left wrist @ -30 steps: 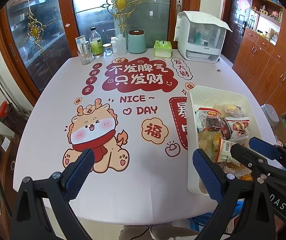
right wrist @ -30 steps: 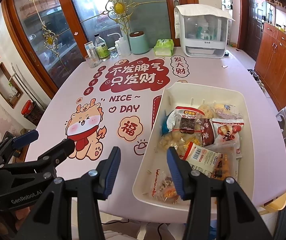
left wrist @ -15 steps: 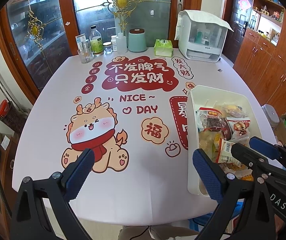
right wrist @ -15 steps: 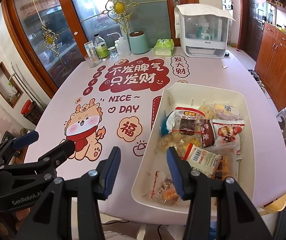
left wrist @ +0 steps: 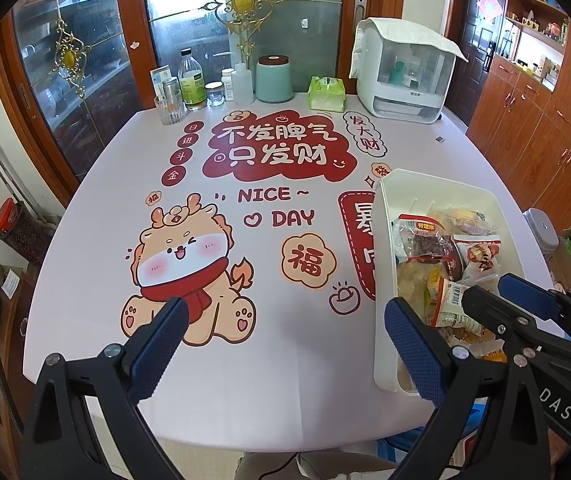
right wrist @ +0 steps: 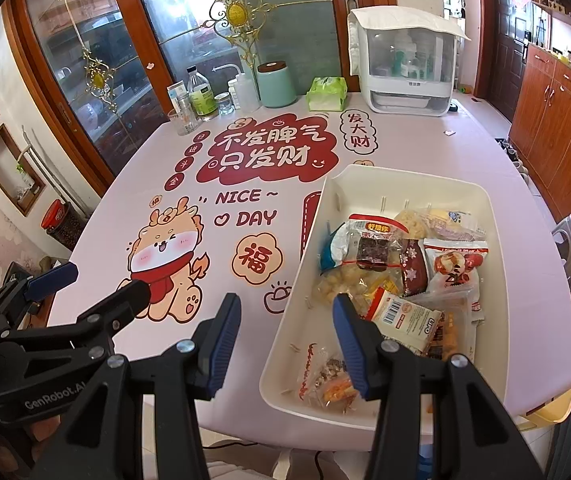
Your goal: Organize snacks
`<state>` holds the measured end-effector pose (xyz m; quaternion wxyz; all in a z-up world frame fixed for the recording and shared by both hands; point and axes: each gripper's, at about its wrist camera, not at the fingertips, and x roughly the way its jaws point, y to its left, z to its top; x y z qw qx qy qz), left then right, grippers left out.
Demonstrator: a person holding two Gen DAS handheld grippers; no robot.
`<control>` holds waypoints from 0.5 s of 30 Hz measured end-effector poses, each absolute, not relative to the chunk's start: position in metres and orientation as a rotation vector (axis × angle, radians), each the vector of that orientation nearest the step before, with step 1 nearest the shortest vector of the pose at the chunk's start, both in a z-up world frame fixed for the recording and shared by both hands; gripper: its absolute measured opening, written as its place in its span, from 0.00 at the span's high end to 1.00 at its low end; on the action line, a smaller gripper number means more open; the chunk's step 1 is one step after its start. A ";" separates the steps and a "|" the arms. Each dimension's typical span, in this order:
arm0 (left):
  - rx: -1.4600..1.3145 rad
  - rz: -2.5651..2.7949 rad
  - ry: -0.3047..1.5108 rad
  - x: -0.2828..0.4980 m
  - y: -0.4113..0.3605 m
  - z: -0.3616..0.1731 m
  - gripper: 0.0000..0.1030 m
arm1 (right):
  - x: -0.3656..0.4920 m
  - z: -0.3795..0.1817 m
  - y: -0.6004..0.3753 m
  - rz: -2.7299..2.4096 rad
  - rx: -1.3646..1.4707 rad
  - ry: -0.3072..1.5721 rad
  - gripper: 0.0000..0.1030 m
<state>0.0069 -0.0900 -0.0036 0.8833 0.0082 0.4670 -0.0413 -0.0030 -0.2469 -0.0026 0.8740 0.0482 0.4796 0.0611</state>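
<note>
A white plastic bin (right wrist: 413,184) sits on the right side of the table and holds several packaged snacks (right wrist: 401,264). It also shows in the left wrist view (left wrist: 437,192). My right gripper (right wrist: 285,332) is open and empty, hovering over the bin's near left rim. My left gripper (left wrist: 285,344) is open and empty, above the table's front edge, left of the bin. The left gripper's fingers (right wrist: 51,276) appear at the lower left of the right wrist view.
The table (left wrist: 97,240) has a pink cloth with a cartoon dragon and red lettering. Bottles, a glass and a teal canister (left wrist: 273,78) stand along the far edge, with a green tissue pack (left wrist: 327,94) and a white appliance (left wrist: 405,76). Wooden cabinets stand at the right.
Both grippers have drifted very slightly. Nothing was picked up or let go.
</note>
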 end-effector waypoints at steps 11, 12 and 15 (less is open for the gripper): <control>0.015 -0.083 0.976 0.008 -0.090 -0.006 0.05 | -0.002 -0.003 -0.247 0.129 0.102 1.005 0.53; 0.015 -0.081 0.978 0.007 -0.090 -0.007 0.05 | -0.003 -0.003 -0.246 0.130 0.103 1.005 0.53; 0.011 -0.075 0.987 0.008 -0.089 -0.011 0.05 | -0.002 -0.005 -0.246 0.133 0.101 1.006 0.53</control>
